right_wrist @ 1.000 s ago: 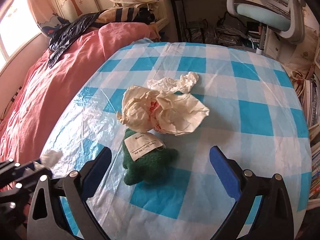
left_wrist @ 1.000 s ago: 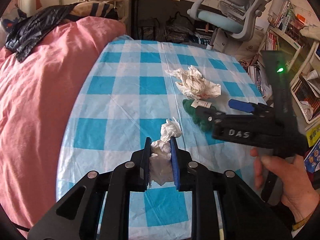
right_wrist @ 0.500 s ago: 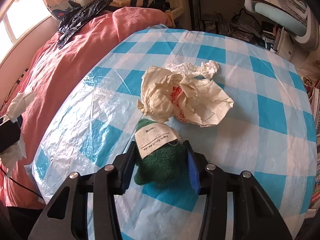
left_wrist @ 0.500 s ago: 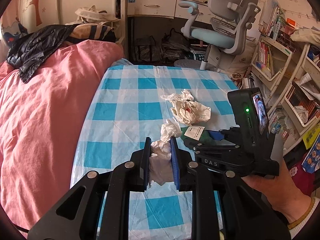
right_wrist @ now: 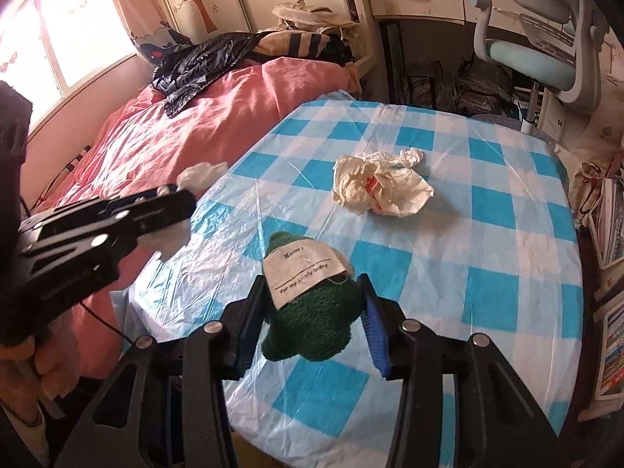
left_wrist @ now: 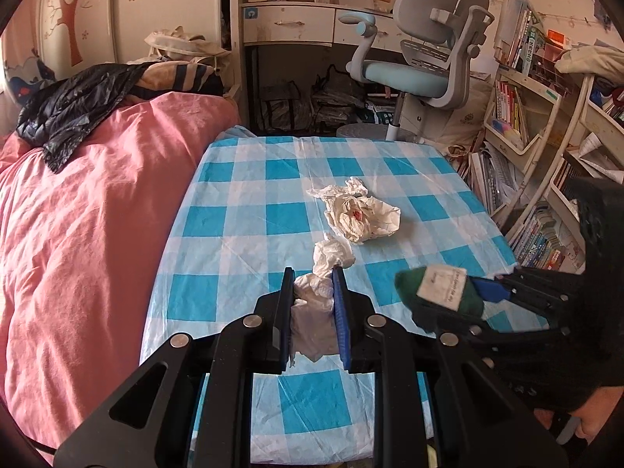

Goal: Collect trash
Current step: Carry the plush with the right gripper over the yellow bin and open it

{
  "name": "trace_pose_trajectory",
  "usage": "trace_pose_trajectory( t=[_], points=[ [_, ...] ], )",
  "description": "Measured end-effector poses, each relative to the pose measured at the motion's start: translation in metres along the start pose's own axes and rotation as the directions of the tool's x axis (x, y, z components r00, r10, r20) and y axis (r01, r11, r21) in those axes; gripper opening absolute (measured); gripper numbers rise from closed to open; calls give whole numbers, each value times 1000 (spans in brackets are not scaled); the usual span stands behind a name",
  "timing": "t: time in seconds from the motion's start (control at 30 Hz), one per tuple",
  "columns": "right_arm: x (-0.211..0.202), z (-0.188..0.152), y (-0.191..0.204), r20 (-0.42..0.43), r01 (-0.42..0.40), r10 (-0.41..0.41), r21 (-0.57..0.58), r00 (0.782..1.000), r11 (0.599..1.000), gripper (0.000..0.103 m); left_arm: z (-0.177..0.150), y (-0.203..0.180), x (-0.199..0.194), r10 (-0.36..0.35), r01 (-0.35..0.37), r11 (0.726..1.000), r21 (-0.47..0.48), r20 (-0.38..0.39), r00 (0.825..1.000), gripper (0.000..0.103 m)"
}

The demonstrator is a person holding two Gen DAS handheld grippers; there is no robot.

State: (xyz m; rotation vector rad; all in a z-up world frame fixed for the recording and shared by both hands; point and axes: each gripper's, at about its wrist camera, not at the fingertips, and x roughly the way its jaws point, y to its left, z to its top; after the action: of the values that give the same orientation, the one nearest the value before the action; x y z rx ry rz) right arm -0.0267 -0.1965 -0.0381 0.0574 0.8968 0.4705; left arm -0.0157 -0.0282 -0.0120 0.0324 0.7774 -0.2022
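Note:
My left gripper [left_wrist: 312, 273] is shut on a crumpled white tissue [left_wrist: 316, 304], held above the blue-and-white checked table [left_wrist: 241, 210]. In the right wrist view that left gripper [right_wrist: 183, 195] shows at the left with the tissue [right_wrist: 201, 174] sticking out. My right gripper [right_wrist: 310, 284] is shut on a green knitted item with a white paper tag [right_wrist: 312, 312], lifted off the table. The same green item [left_wrist: 440, 292] appears at the right of the left wrist view. A crumpled cream wrapper with a white tissue beside it [left_wrist: 360, 214] [right_wrist: 382, 185] lies mid-table.
A bed with a pink cover [left_wrist: 89, 210] runs along the table's left side, with a black jacket [left_wrist: 74, 113] on it. A grey-and-blue office chair [left_wrist: 421, 66] and desk stand beyond the table. Bookshelves [left_wrist: 546, 179] crowd the right side.
The right gripper closed on the green knitted item and lifted it off the table toward the right. The left gripper rose a little with its tissue.

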Motion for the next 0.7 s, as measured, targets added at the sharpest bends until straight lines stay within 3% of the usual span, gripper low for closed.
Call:
trace_pose_trajectory(
  t=[0.37, 0.7],
  points=[
    [-26, -68, 25, -36, -29, 27, -39, 999, 999, 46, -4, -19, -5, 0, -2, 998, 62, 19, 1000, 18],
    [-28, -86, 44, -59, -49, 44, -88, 997, 995, 47, -7, -25, -2, 7, -8, 997, 80, 12, 1000, 18]
  ],
)
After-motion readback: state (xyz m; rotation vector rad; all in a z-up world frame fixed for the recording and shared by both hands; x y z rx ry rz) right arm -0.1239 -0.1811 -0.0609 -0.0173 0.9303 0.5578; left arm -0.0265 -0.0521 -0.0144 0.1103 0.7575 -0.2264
